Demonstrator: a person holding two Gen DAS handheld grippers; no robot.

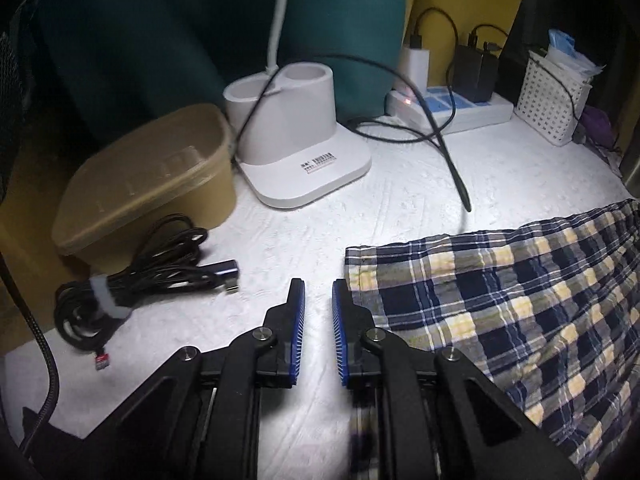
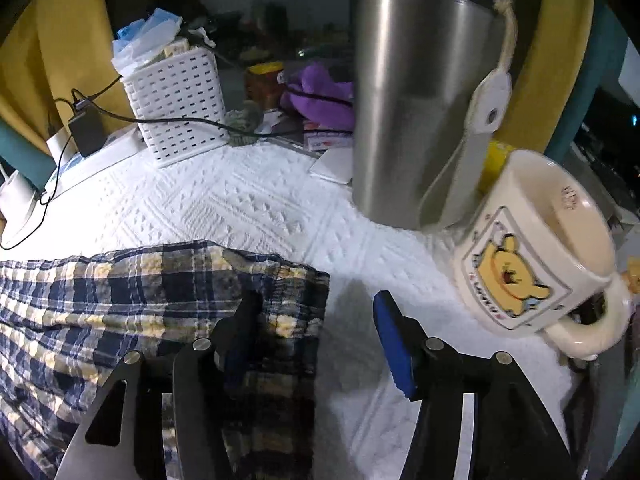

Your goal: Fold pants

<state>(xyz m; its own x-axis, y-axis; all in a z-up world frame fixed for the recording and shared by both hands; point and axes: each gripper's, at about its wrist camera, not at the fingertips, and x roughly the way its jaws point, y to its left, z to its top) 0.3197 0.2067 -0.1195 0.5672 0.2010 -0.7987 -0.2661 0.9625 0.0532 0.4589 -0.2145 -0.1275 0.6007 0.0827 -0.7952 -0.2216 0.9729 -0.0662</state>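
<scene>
Now both grippers sit at the pants' [image 1: 500, 312] far edge; the left gripper [image 1: 319, 292] stands narrow and empty beside one corner, the right gripper [image 2: 316, 312] wide, straddling the other corner unpinched. Best to seat both corners deep between the pads and lift evenly, clear of the mug [image 2: 532, 248].

My pants [image 1: 520, 320] are plaid: navy, white and pale yellow. My gripper pads [image 1: 298, 320] are blue; the textured tabletop [image 2: 248, 204] is white.

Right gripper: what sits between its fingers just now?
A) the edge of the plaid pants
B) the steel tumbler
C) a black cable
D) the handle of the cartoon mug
A: the right gripper stands open over the edge of the plaid pants, with the mug and the tumbler off to its side.
</scene>
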